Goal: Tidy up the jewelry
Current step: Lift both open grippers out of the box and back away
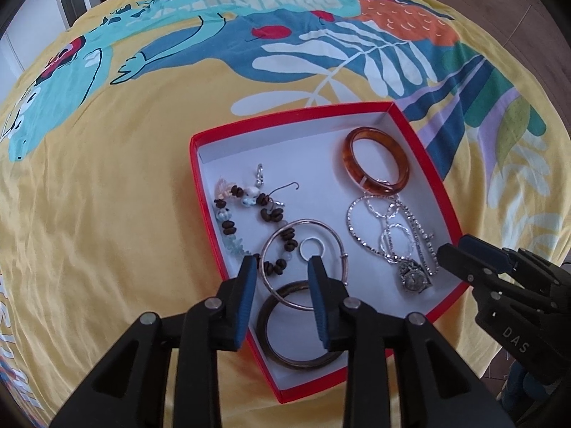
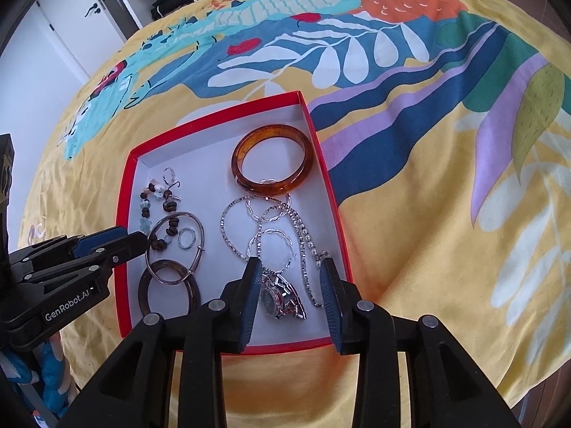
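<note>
Below my left hand-held gripper (image 1: 283, 267), in the left wrist view, a red-rimmed box (image 1: 426, 149) with a white floor sits on a yellow cloth (image 1: 107, 196) printed with blue, teal and orange leaves. My jaws stand apart and pinch nothing; they hover over the near left part of the box, above a thin metal bangle (image 1: 333, 240) that overlaps a dark brown bangle (image 1: 266, 339) nearer to me. A small white ring (image 1: 311, 249) lies inside the thin bangle's circle, and a beaded bracelet (image 1: 249, 207) of brown and pale beads curls toward the far left corner. An amber bangle (image 1: 376, 160) lies at the far right, with silver chains (image 1: 389, 221) trailing from it down to a wristwatch (image 1: 414, 278). My right hand-held gripper (image 1: 460, 253) comes in from the right edge, its tips over the box's right rim.

Below my right hand-held gripper (image 2: 291, 278), in the right wrist view, the same box (image 2: 326, 164) holds all the jewelry. My jaws are spread and grip nothing; the wristwatch (image 2: 282, 299) lies on the box floor between them, with a chain (image 2: 305, 242) running along beside the right finger. The amber bangle (image 2: 273, 158) lies beyond. To the left are the thin metal bangle (image 2: 201, 232), the dark bangle (image 2: 146, 296), the small ring (image 2: 186, 238) and the beaded bracelet (image 2: 157, 199). My left hand-held gripper (image 2: 137, 240) reaches in from the left, its tips over the box's left rim.
</note>
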A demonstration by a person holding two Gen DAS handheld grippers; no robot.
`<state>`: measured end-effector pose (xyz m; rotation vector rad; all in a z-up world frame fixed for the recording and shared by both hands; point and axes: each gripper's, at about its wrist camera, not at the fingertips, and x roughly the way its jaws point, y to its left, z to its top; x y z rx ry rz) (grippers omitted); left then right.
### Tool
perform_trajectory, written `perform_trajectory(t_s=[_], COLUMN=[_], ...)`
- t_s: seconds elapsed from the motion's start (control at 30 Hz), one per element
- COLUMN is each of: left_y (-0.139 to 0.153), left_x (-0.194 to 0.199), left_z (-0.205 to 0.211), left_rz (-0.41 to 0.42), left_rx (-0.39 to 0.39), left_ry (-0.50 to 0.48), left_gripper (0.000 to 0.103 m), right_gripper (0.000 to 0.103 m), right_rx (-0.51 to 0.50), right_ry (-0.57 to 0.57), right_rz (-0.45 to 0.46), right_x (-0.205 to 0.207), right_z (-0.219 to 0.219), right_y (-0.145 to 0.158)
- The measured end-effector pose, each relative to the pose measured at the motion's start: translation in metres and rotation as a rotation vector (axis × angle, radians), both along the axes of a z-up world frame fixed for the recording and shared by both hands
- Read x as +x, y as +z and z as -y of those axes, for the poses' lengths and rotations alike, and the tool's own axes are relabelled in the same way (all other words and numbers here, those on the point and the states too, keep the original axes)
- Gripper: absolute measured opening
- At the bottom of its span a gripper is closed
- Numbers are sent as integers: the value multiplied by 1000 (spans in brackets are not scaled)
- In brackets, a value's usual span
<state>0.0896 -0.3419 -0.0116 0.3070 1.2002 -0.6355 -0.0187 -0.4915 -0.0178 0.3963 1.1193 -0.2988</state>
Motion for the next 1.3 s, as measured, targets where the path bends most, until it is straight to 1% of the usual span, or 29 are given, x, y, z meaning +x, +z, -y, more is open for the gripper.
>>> perform_trajectory(t_s=[0.1,0.47,0.5,0.53,0.57,0.6,0.8,0.93,1.13,1.3], left_y=[5,23,25,26,26,28,30,29,24,14], left_x=[-3,-4,-3,-3,-2,-2,-1,2,10,20], left_z=[0,-22,-26,-30,-34,-40,-72,-97,-138,-166], left_rz=[9,32,32,32,35,43,78,110,163,173], left_rx=[-10,-46,-50,-52,-54,-56,-54,-47,-26,-3], left_ry=[-3,44,52,60,69,79,120,156,238,299], left_gripper=[29,30,30,34,39,46,46,46,46,46], right_gripper=[39,42,43,44,45,45,46,51,53,53], right_rx=[-5,-15,-18,-22,-25,-28,-44,-52,-65,-68], right_ry=[-4,-12,-8,-4,0,4,22,38,68,94], right_rz=[9,39,44,49,55,61,94,119,145,158], right_x=[-2,-8,-7,-7,-6,-5,1,4,12,17], right_z=[1,-5,-8,-10,-13,-15,-35,-52,-79,-101], right_y=[3,12,13,14,16,17,21,22,17,11])
